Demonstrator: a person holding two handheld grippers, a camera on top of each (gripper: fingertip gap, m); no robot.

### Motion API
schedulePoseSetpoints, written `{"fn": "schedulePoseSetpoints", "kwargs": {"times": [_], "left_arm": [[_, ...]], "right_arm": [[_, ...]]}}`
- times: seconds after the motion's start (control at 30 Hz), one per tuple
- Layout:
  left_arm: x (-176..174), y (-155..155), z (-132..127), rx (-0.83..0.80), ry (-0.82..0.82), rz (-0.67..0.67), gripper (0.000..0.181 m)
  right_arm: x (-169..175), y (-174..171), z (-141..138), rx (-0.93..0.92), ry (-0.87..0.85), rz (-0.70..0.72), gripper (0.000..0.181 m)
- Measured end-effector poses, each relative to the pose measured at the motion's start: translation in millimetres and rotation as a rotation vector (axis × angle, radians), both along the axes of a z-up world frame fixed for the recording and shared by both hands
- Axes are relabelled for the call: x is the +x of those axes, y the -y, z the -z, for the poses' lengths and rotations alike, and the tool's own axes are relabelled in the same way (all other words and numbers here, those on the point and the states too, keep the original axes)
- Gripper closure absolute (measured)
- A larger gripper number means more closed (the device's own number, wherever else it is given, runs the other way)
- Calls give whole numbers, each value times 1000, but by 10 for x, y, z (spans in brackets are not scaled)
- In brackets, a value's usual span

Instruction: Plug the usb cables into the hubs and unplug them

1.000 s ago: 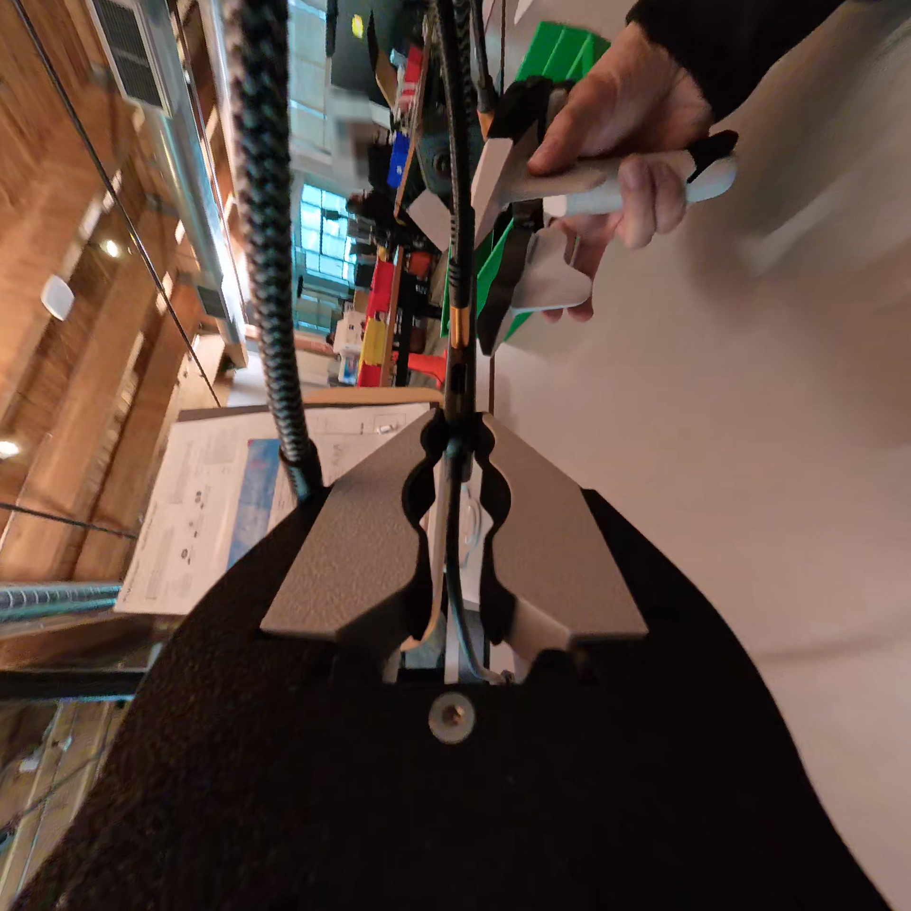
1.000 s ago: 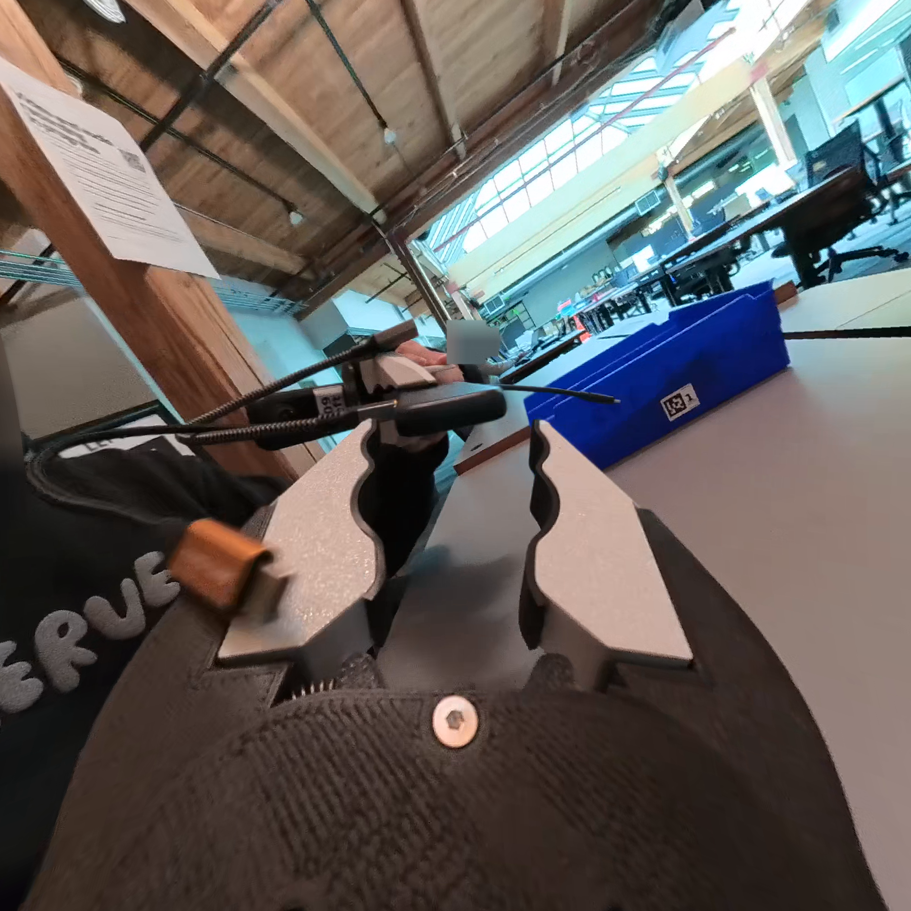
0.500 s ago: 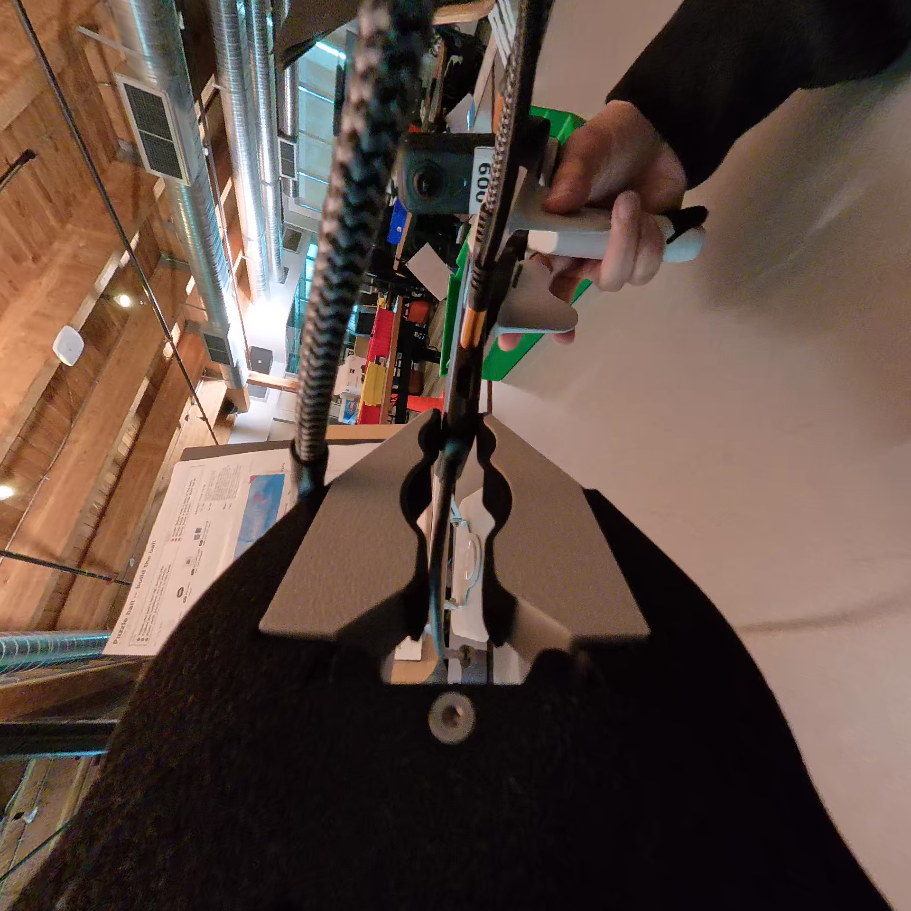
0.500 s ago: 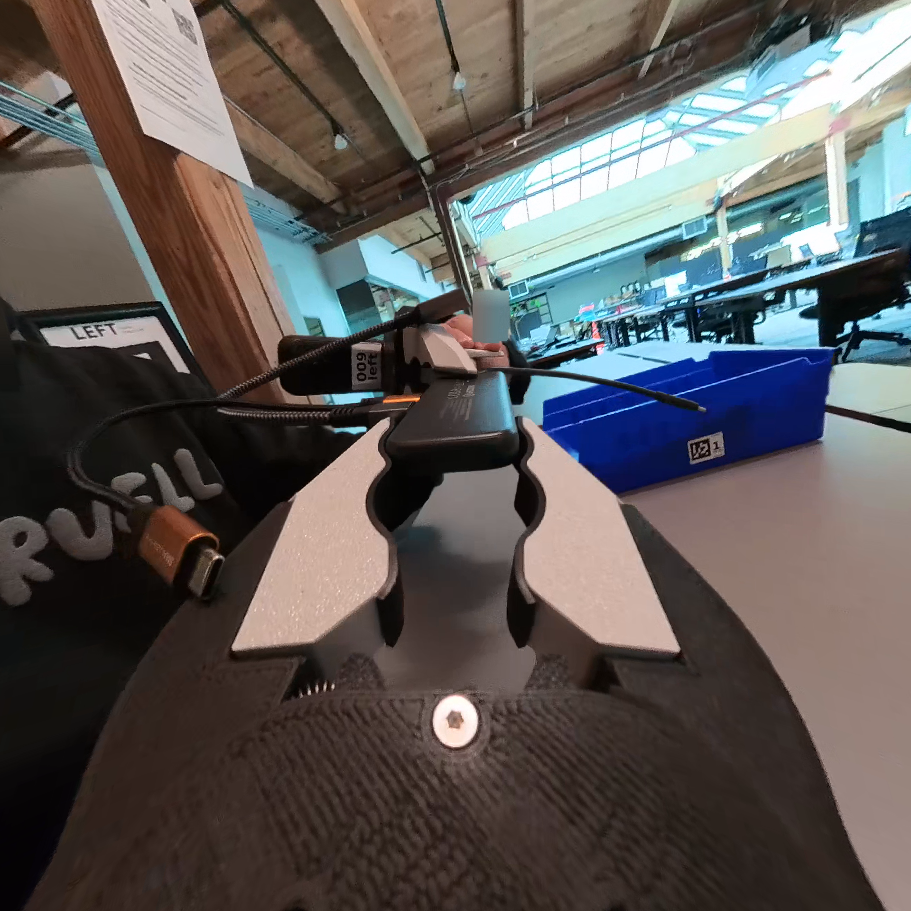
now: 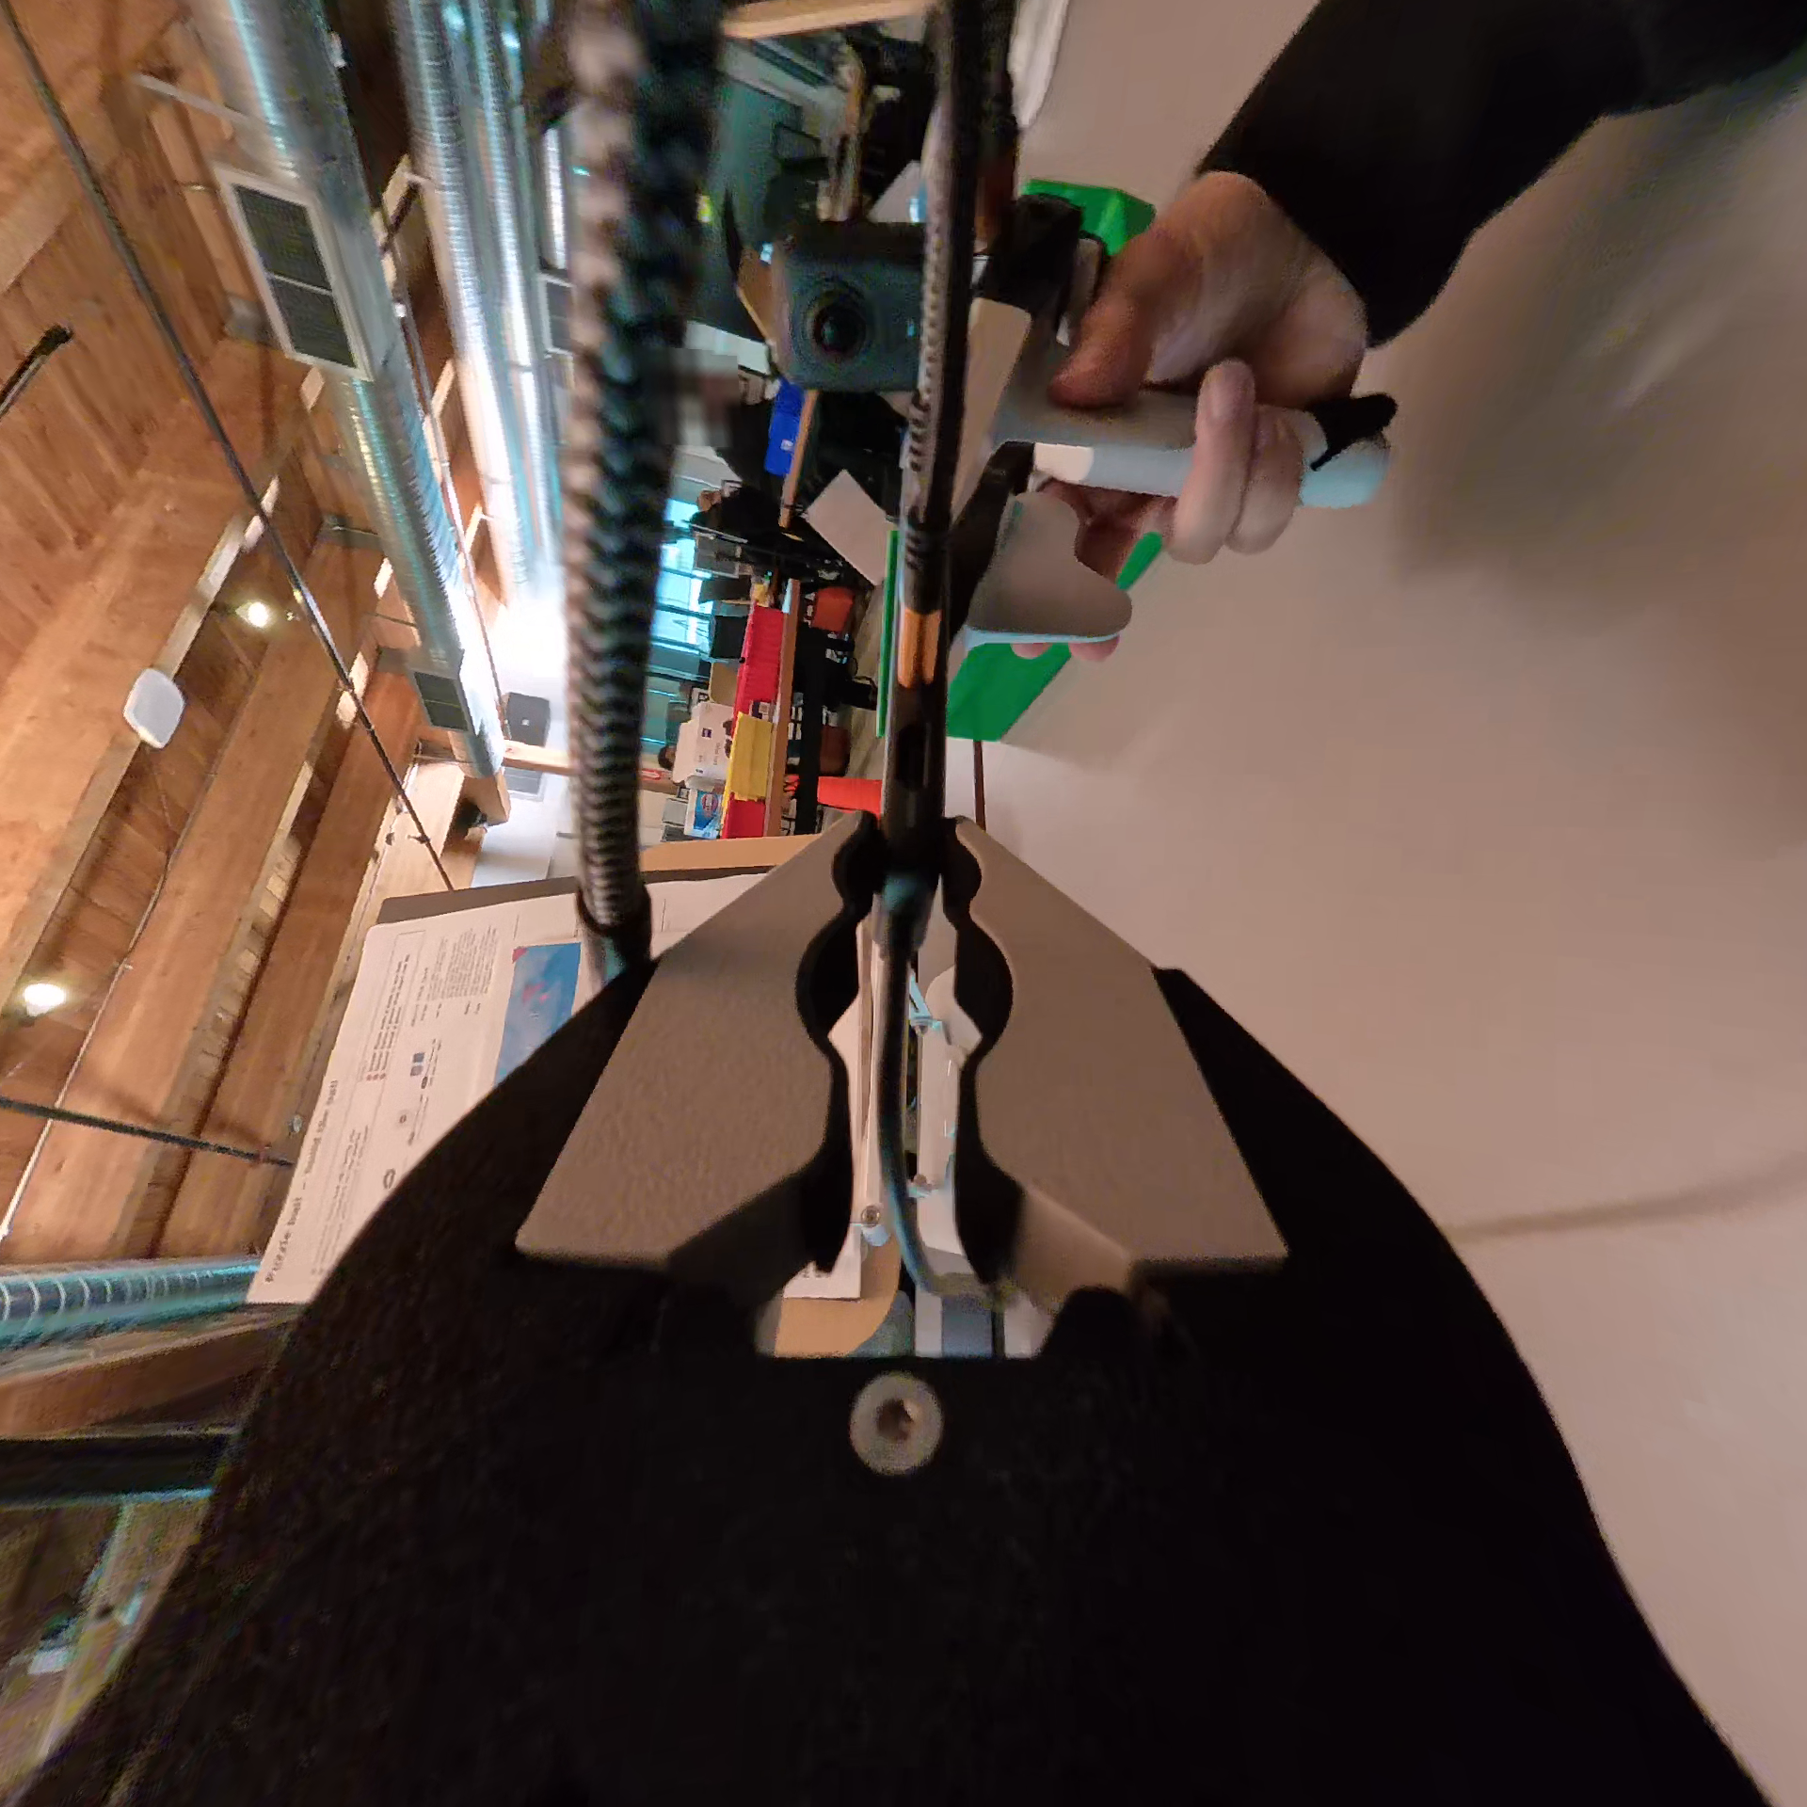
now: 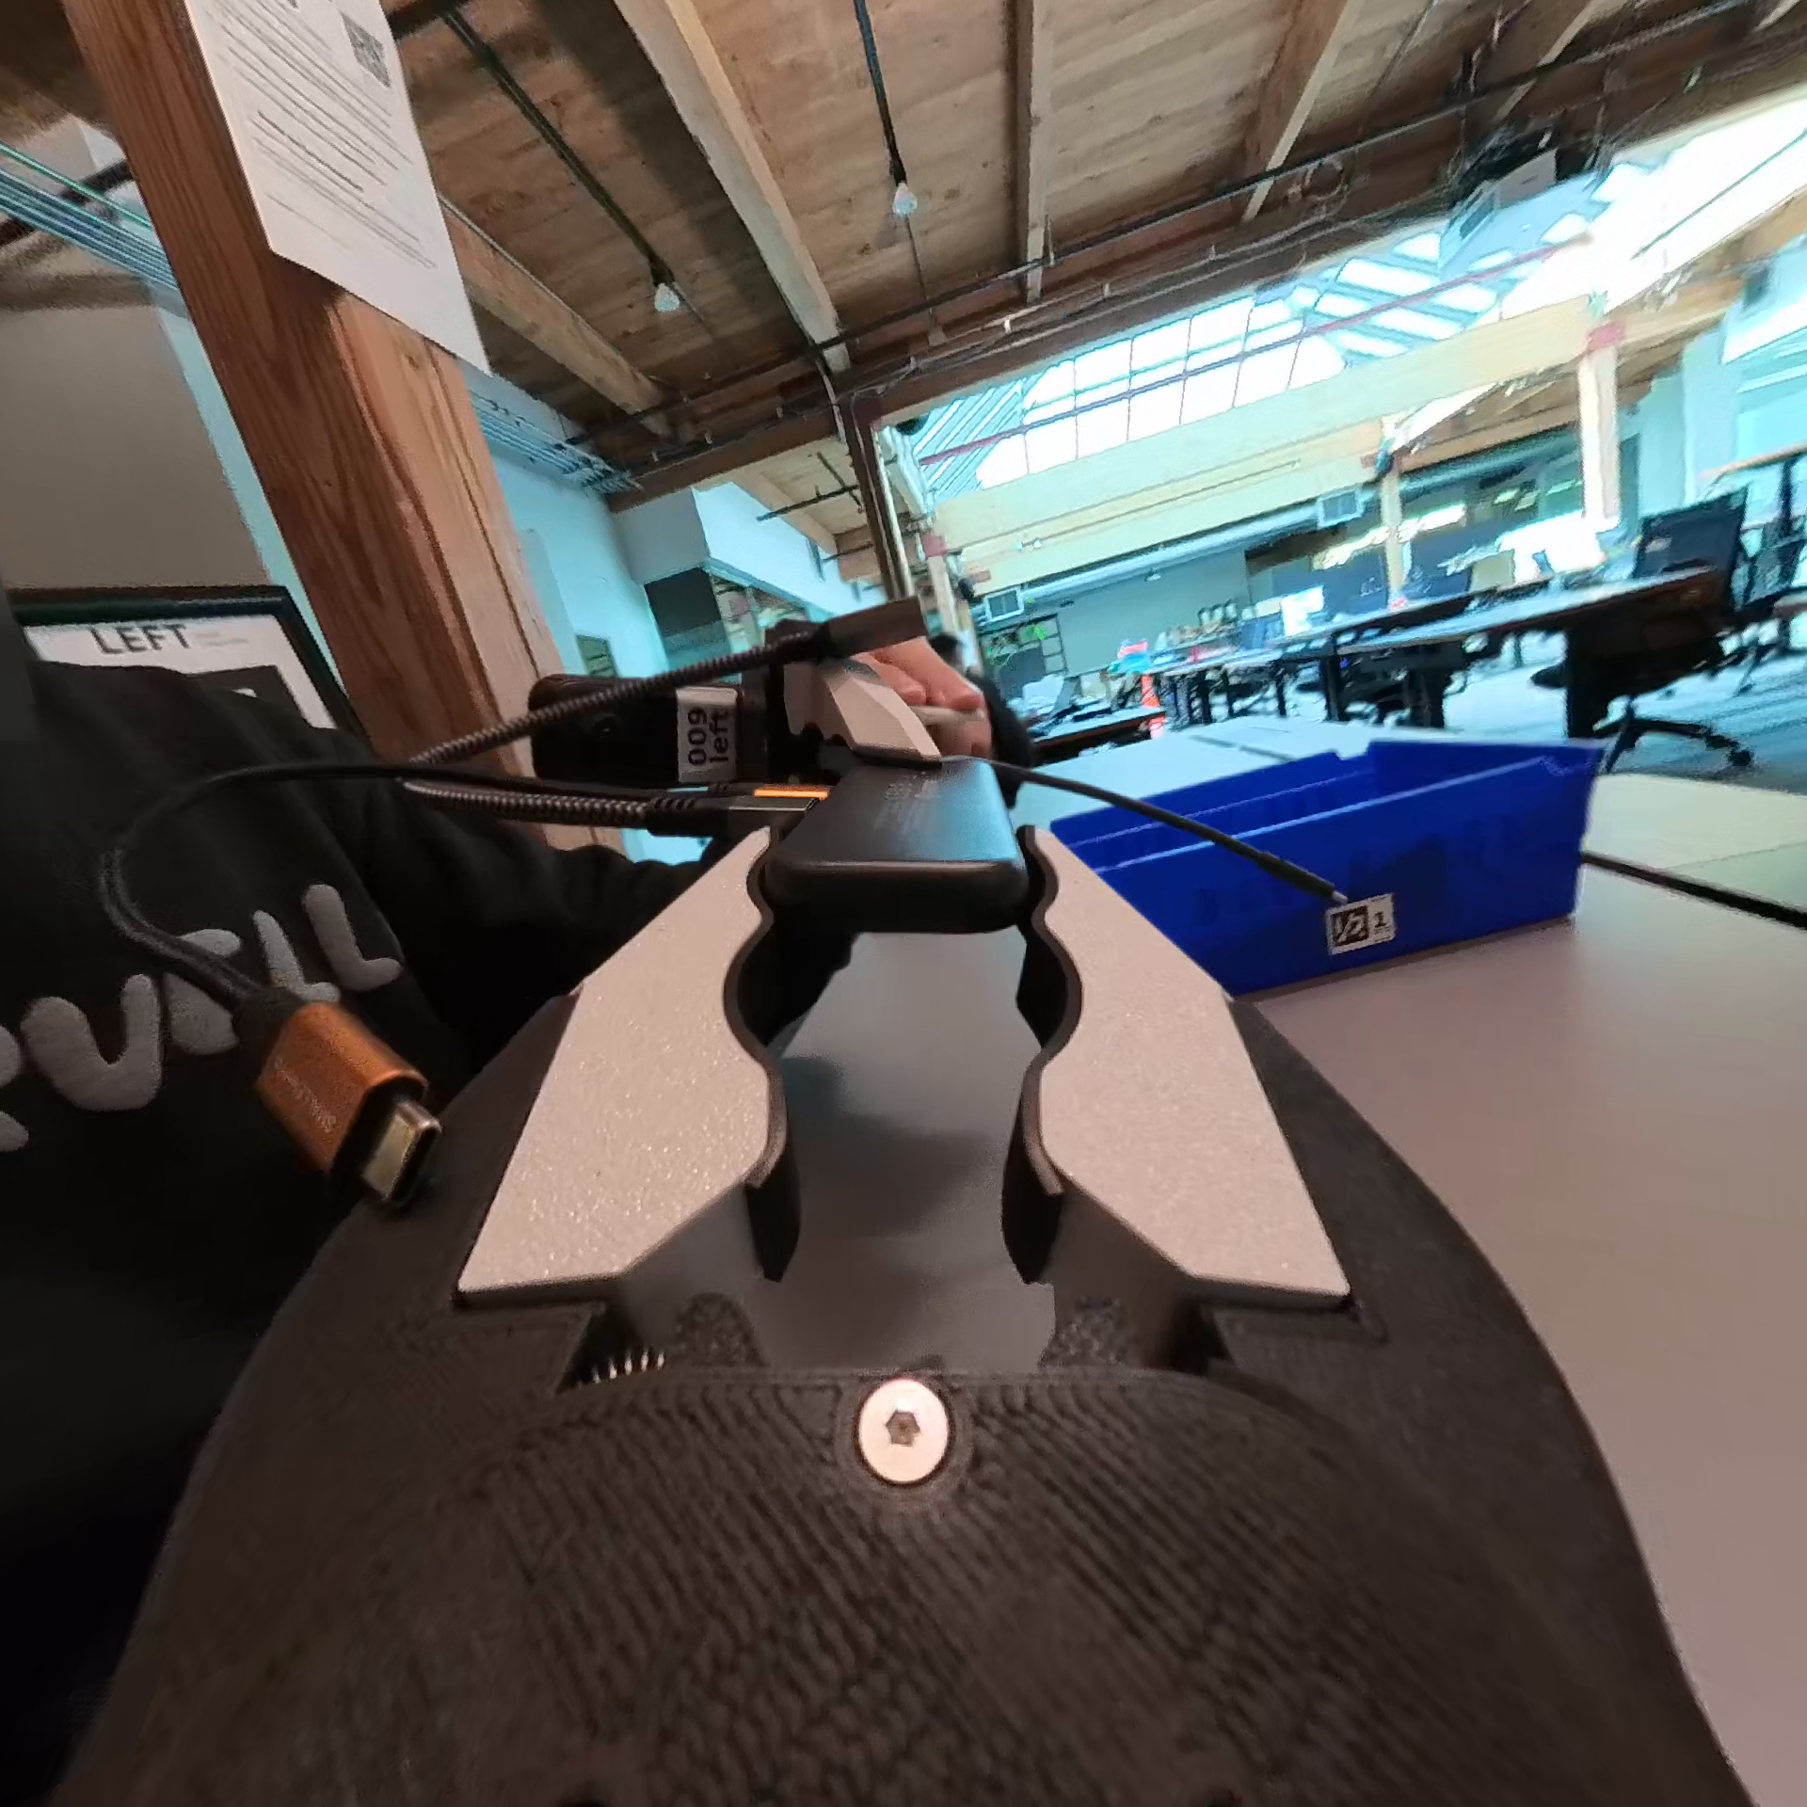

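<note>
A black USB hub [image 6: 895,851] is held level above the grey table [image 6: 1564,1124] between both grippers. My right gripper [image 6: 895,865] is shut on its near end. My left gripper [image 5: 904,860] is shut on its far end, where the hub shows edge-on [image 5: 909,763] and its thin tail cable [image 5: 895,1154] runs back between my fingers. One left finger [image 6: 880,714] shows beyond the hub. A braided cable [image 6: 548,802] with an orange plug [image 6: 782,794] sits in the hub's side. Its other orange plug [image 6: 342,1095] hangs loose at left.
A blue bin [image 6: 1418,860] stands on the table behind the hub. A green bin [image 5: 988,684] lies beyond the hand [image 5: 1203,323] holding the right gripper. A wooden post [image 6: 323,440] and the person's black-clothed torso [image 6: 147,1076] are close at left.
One second ago my right gripper was open and short of the hub; it moved up and shut on the hub's near end. The left gripper has kept its hold.
</note>
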State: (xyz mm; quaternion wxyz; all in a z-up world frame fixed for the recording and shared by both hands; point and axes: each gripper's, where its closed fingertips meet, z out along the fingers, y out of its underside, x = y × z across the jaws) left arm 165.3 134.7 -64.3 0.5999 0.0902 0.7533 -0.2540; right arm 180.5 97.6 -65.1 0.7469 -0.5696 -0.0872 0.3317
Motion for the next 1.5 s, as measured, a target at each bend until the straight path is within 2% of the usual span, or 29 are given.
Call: {"fn": "schedulePoseSetpoints", "kwargs": {"times": [0.03, 0.17, 0.23, 0.3, 0.4, 0.47, 0.5, 0.57, 0.63, 0.67, 0.73, 0.8, 0.9, 0.93, 1.07, 1.13, 1.23, 1.3, 1.4, 1.5], "left_arm": [[6, -10, -28, -29, 13, -6, 170], [63, -271, -159, -139, 81, -141, 156], [39, -422, -69, -214, 0, -181, 151], [65, -713, 47, -322, -97, -288, 148], [55, -1093, -6, -608, -183, -386, 144], [3, -1237, -223, -810, -186, -403, 143], [-45, -1203, -355, -877, -188, -358, 143], [-166, -936, -573, -960, -260, -187, 147], [-237, -619, -601, -953, -401, -61, 142], [-244, -480, -524, -911, -476, -29, 136], [-138, -391, -304, -820, -542, -77, 126], [-92, -310, -117, -785, -621, -58, 126], [-3, -289, 146, -906, -806, -53, 117], [23, -289, 184, -950, -823, -45, 115], [62, -179, 100, -1062, -691, 46, 113], [43, 4, 220, -1000, -647, 99, 116], [171, 199, 524, -862, -564, 44, 110], [237, 356, 575, -842, -529, 63, 109], [292, 556, 520, -859, -491, 108, 115], [335, 670, 544, -817, -489, 112, 137]], "right_arm": [[2, 4, -34, 17, 9, 18, 136], [161, 72, -147, 90, 32, 133, 136], [288, 168, -234, 155, 43, 213, 136], [346, 262, -280, 216, 114, 278, 136], [359, 340, -284, 244, 214, 315, 136], [337, 373, -258, 245, 274, 313, 136], [337, 378, -231, 233, 315, 324, 136], [342, 374, -162, 201, 406, 354, 136], [334, 370, -99, 172, 464, 356, 136], [317, 372, -82, 172, 472, 344, 136], [273, 397, -123, 212, 438, 313, 136], [176, 465, -162, 251, 397, 226, 136], [145, 555, -272, 319, 323, 187, 137], [162, 568, -309, 332, 288, 183, 137], [156, 485, -228, 282, 303, 179, 137], [132, 447, -232, 276, 289, 169, 137], [62, 427, -279, 300, 248, 131, 137], [16, 396, -283, 308, 230, 111, 137], [-41, 341, -263, 306, 218, 95, 138], [-65, 330, -277, 319, 189, 76, 138]]}}
